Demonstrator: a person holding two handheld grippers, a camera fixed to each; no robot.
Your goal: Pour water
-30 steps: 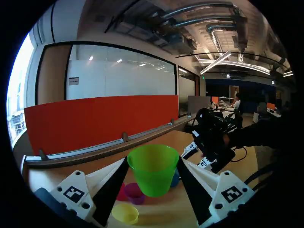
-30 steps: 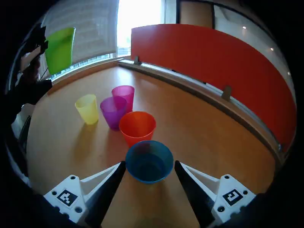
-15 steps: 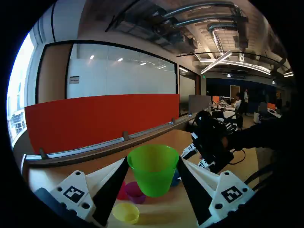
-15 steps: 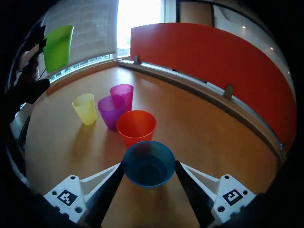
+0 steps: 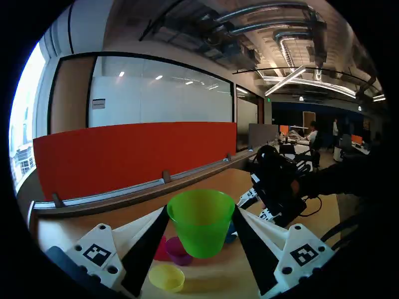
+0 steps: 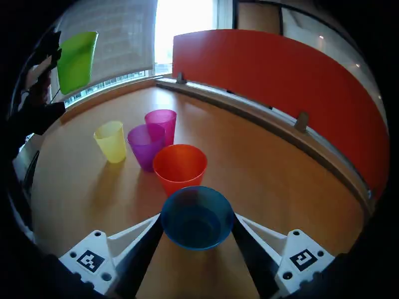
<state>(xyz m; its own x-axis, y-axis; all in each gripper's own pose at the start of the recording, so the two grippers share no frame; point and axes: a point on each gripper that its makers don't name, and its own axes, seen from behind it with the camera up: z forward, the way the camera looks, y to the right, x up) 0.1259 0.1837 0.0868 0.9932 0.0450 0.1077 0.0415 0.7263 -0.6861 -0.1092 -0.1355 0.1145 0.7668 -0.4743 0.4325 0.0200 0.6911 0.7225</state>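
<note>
Two thin plastic cups in play. Green cup [image 5: 202,229] clamped mid-wall between left gripper [image 5: 200,210] fingers, held high above counter [image 6: 269,174]. Blue cup [image 6: 197,226] pinched between right gripper [image 6: 196,219] fingers; resting or lifted, cannot tell. Both likely light, smooth and slippery, walls flexing under squeeze. Tapered shape: best hold below rim, moderate force. Water level unclear. Beyond right fingers: orange cup [image 6: 179,167], purple cup [image 6: 145,144], magenta cup [image 6: 162,122], yellow cup [image 6: 110,140], all translucent and upright. Wood-look counter.

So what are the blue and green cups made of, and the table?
The blue cup: likely plastic, translucent and smooth; light shows through its wall. The green cup: likely the same plastic; its thin wall glows. The table: wood or wood-look laminate, smooth, with a soft sheen.
</note>
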